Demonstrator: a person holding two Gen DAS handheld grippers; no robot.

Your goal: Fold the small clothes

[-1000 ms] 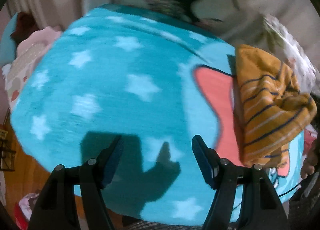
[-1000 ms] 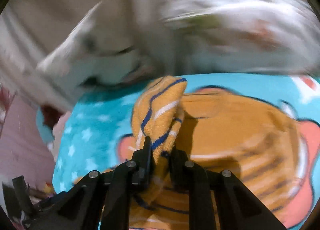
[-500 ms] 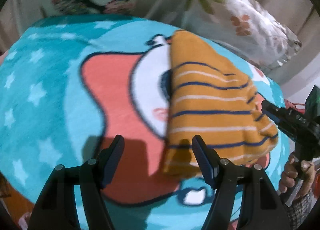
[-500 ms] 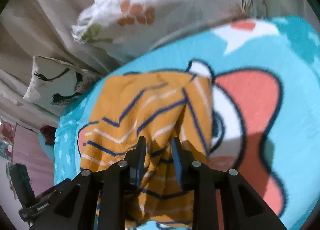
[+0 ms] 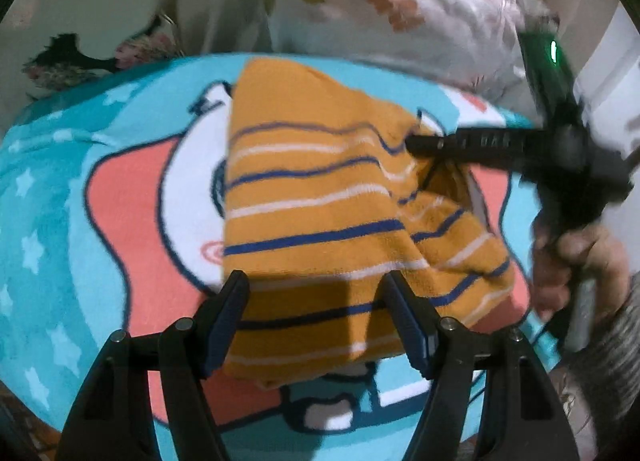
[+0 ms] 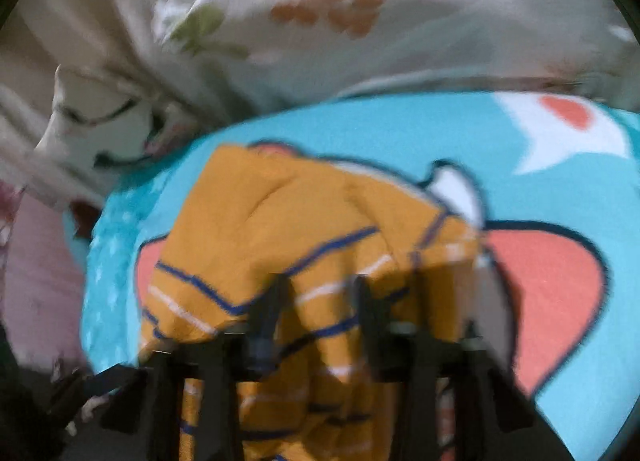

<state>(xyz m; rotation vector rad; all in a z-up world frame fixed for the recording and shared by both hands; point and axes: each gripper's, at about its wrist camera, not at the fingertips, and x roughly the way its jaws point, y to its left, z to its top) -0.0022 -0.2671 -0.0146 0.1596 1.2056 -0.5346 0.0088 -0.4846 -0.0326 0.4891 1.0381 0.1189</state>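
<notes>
An orange garment with navy and white stripes (image 5: 312,205) lies folded on a turquoise cartoon blanket (image 5: 120,189); it also shows in the right wrist view (image 6: 288,221), blurred. My left gripper (image 5: 316,301) is open, its fingers straddling the garment's near edge just above it. My right gripper (image 6: 320,297) has its jaws apart over the garment's right part, with cloth between and under the fingers; the frame is blurred. The right gripper also shows in the left wrist view (image 5: 416,141), reaching in from the right over the garment's upper right corner.
A white floral pillow (image 5: 400,9) and a pillow with a black eyelash print (image 5: 80,57) lie behind the blanket. A pink item (image 6: 36,269) lies at the blanket's far left. The blanket's near edge drops off below the left gripper.
The right gripper's jaws have parted from their closed grip on the garment. The left gripper has moved in over the garment's near edge. A flap now lies over the right side.
</notes>
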